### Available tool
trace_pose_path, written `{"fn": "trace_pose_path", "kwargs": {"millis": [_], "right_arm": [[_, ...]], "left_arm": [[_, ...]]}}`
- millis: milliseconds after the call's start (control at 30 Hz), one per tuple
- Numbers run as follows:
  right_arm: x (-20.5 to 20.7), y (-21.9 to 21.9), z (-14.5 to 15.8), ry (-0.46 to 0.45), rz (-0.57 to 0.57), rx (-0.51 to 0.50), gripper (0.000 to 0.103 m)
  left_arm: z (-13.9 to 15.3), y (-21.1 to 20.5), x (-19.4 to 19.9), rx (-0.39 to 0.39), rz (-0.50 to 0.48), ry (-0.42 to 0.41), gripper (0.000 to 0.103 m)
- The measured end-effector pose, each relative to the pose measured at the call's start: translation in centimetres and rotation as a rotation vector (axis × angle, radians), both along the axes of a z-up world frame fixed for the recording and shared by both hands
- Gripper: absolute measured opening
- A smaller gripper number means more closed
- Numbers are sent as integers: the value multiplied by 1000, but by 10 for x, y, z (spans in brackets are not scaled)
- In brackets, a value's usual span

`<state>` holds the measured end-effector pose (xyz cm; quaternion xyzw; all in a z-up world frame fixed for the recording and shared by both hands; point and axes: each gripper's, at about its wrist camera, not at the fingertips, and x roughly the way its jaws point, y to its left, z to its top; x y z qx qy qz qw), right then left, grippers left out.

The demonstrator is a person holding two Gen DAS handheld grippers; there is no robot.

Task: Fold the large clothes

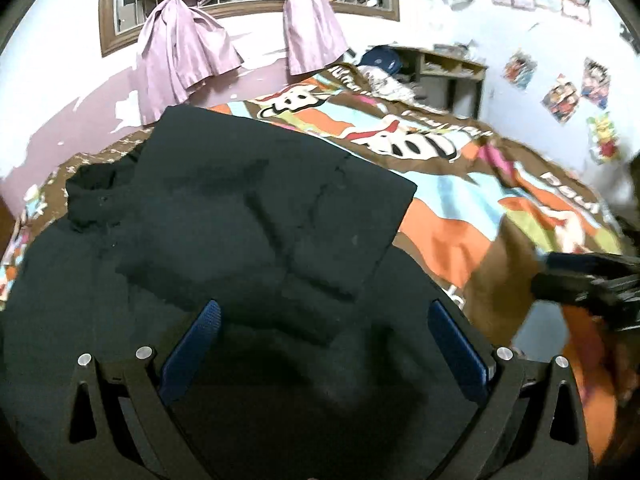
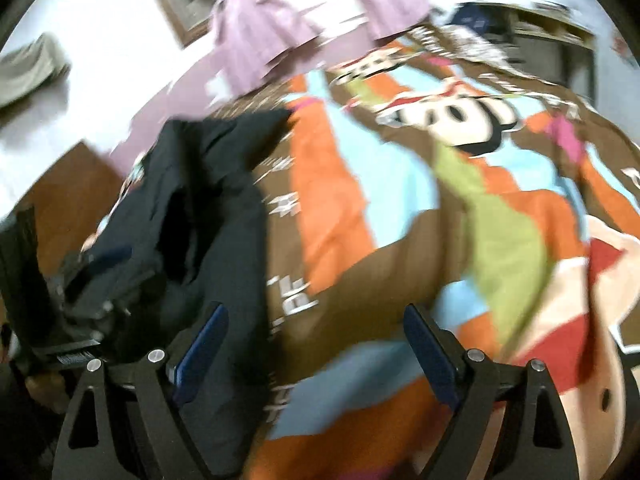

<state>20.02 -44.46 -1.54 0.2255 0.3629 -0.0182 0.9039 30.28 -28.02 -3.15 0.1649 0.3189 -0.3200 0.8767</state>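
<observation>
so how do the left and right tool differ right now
The left tool hovers over the black garment; the right tool hovers mostly over the colourful bedspread, beside the garment. The left view is sharp, the right blurred. Both are open, holding nothing.

- My left wrist view is fairly sharp at its centre; the black fabric garment point(image 1: 224, 216) reads as a dark, nearly detailless mass with blocky compression patches.
- The pale wall with small posters point(image 1: 560, 92) is bright, almost washed out.
- My right gripper point(image 1: 592, 288) smears into a dark streak at that view's right edge.
- My right wrist view is motion-blurred throughout: the multicoloured cartoon-print bedspread point(image 2: 400, 200) and the lilac knotted curtains point(image 2: 256, 40) streak.
- Both views bend strongly outward, with black vignette corners.
- Light is even, with soft shadows.
</observation>
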Motion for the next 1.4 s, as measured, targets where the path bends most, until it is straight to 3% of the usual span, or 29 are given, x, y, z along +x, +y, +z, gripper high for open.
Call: {"fn": "trace_pose_path", "kwargs": {"millis": [267, 367, 433, 500, 600, 667, 767, 867, 933, 1033, 1100, 1200, 1400], "right_arm": [[-26, -38, -9, -2, -127, 105, 88], [-22, -33, -6, -3, -114, 71, 88], [-16, -27, -5, -6, -96, 34, 88], [-9, -16, 1, -15, -70, -11, 88], [6, 1, 10, -32, -35, -64, 88], [16, 10, 15, -44, -16, -88, 88], [33, 30, 24, -75, 24, -121, 88], [50, 54, 36, -114, 60, -161, 88], [59, 66, 42, -132, 75, -178, 88], [72, 83, 50, -159, 98, -211, 88], [82, 95, 55, -175, 118, -232, 88], [104, 112, 57, -187, 163, -283, 89], [176, 154, 37, -161, 285, -423, 89]], "left_arm": [[-20, -40, 31, 122, 271, -80, 98], [-12, -27, 33, 66, 287, -83, 72], [2, -13, 31, 21, 268, -118, 35], [18, 3, 30, -18, 262, -161, 16], [51, 39, 33, -122, 295, -220, 9], [76, 71, 37, -193, 327, -252, 7], [115, 119, 47, -279, 359, -226, 5], [144, 165, 55, -369, 389, -127, 5], [164, 200, 59, -450, 413, -12, 5], [188, 241, 44, -491, 435, 23, 5], [199, 262, 36, -489, 449, 22, 5], [191, 286, 37, -435, 496, 50, 5], [111, 289, 57, -183, 617, 118, 5]]}}
